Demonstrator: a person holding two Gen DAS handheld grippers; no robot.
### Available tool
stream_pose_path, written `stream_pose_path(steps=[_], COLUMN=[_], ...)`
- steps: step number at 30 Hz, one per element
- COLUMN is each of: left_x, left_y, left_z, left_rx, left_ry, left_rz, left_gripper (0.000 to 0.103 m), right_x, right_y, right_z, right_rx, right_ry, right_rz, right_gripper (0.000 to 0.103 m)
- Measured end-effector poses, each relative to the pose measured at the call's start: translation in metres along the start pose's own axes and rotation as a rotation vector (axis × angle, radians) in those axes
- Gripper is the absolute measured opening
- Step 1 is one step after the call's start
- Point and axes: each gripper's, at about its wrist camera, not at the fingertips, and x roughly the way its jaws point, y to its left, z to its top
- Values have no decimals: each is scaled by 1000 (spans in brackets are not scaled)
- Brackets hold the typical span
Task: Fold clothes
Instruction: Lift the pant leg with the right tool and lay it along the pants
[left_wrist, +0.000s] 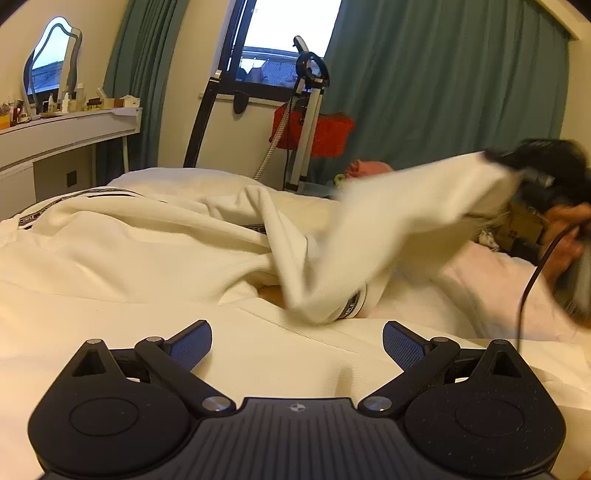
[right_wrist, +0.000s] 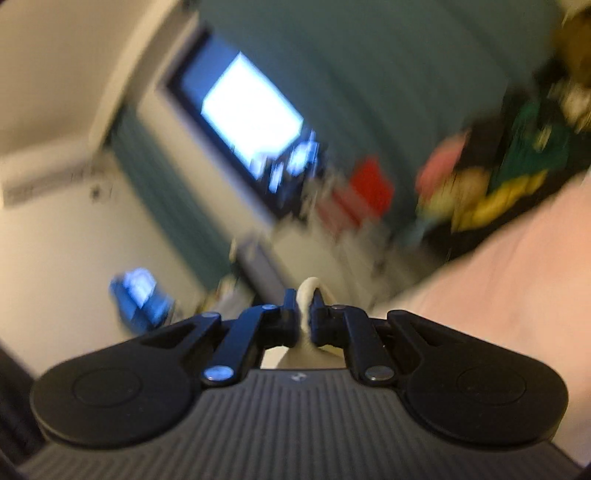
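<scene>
A cream-white garment with black lettered trim (left_wrist: 155, 243) lies spread over the bed. My left gripper (left_wrist: 297, 341) is open and empty, low over the near part of the fabric. My right gripper (right_wrist: 304, 302) is shut on a fold of the white garment (right_wrist: 306, 291) and holds it up in the air; in the left wrist view it (left_wrist: 517, 170) lifts a sleeve (left_wrist: 399, 229) up to the right, blurred by motion. The sleeve's banded cuff (left_wrist: 352, 304) hangs down onto the fabric.
A pink bedsheet (left_wrist: 491, 280) lies to the right. A pile of coloured clothes (right_wrist: 498, 184) sits beyond the bed. A vanity shelf with bottles (left_wrist: 66, 122), a garment steamer stand (left_wrist: 306, 122) and a red bag (left_wrist: 325, 133) stand by the window and green curtains.
</scene>
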Motion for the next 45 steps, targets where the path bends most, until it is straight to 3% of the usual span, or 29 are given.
stream_pose_path(steps=[5, 9, 13, 21, 24, 26, 29, 32, 38, 42, 45], left_x=[1, 6, 12, 3, -10, -19, -31, -34, -12, 11, 18], left_y=[-6, -12, -14, -7, -5, -4, -2, -3, 2, 7, 10], left_z=[-5, -8, -9, -2, 2, 4, 8, 14, 21, 24, 24], left_rx=[23, 49, 37, 4, -2, -10, -33, -29, 3, 10, 2], left_ry=[13, 14, 21, -36, -60, -62, -62, -78, -66, -54, -35], left_rz=[-12, -7, -7, 33, 47, 44, 15, 46, 60, 59, 51], left_gripper=[100, 100, 100, 99, 99, 99, 99, 99, 99, 99, 99], right_x=[-62, -98, -124, -168, -181, -176, -144, -92, 24, 72, 101], right_y=[-4, -7, 13, 97, 119, 124, 105, 51, -104, -183, -205], right_z=[50, 61, 56, 45, 55, 69, 95, 115, 105, 86, 73], right_rx=[-46, -56, -127, -335, -361, -387, -413, -377, -317, -240, -297], right_ry=[-280, -441, -500, -590, -630, -637, -560, -428, -75, 19, 79], right_rz=[-172, -254, -278, -215, -257, -334, -486, -648, -960, -1026, -999], right_gripper=[9, 9, 9, 9, 9, 9, 9, 9, 9, 9, 9])
